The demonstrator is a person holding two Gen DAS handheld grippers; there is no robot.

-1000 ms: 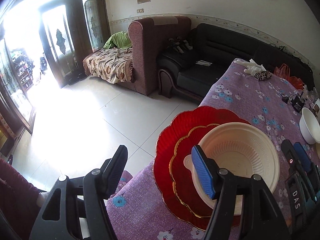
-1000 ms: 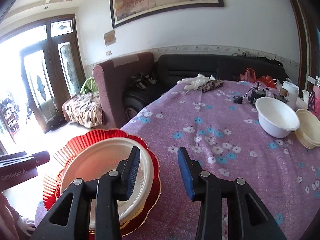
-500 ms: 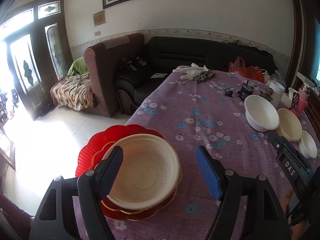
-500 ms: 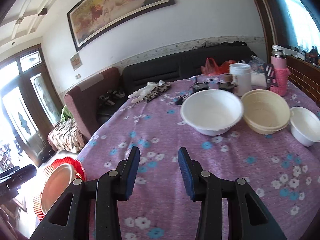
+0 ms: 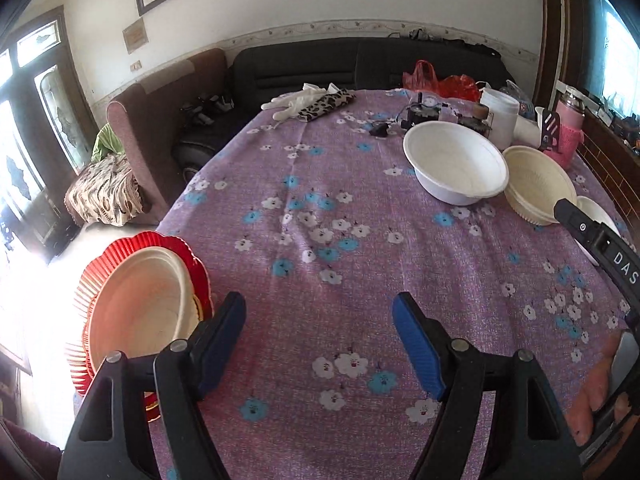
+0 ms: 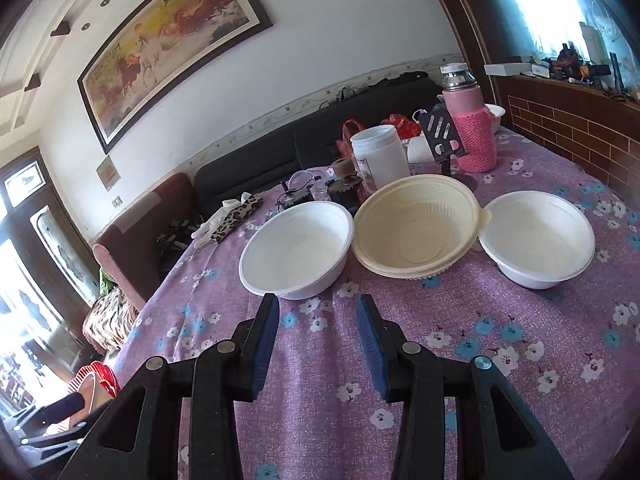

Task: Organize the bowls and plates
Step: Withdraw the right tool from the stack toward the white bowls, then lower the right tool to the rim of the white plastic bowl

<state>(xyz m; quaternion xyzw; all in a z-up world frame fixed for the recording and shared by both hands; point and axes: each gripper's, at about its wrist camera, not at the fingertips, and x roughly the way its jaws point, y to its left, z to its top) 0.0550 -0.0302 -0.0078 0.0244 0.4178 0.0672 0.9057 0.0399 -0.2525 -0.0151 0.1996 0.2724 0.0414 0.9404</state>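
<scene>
A cream bowl (image 5: 140, 304) sits on stacked red scalloped plates (image 5: 160, 244) at the table's near left corner, just left of my open, empty left gripper (image 5: 320, 340). Across the table stand a large white bowl (image 5: 456, 168), a cream ribbed bowl (image 5: 536, 184) and a small white bowl (image 5: 600, 212) in a row. In the right wrist view my open, empty right gripper (image 6: 318, 316) hovers just short of the large white bowl (image 6: 296, 248), with the cream bowl (image 6: 416, 224) and small white bowl (image 6: 536, 236) to its right.
The table has a purple flowered cloth (image 5: 340, 216). At its far end lie gloves and a leopard pouch (image 5: 316, 104), cables, a white jar (image 6: 380, 156), a pink flask (image 6: 472, 128) and a black spatula (image 6: 440, 132). Sofas stand beyond; a brick ledge runs along the right.
Both grippers have swung right, away from the red plate stack toward the bowls. The right gripper has come close to the large white bowl. Both stay open and empty.
</scene>
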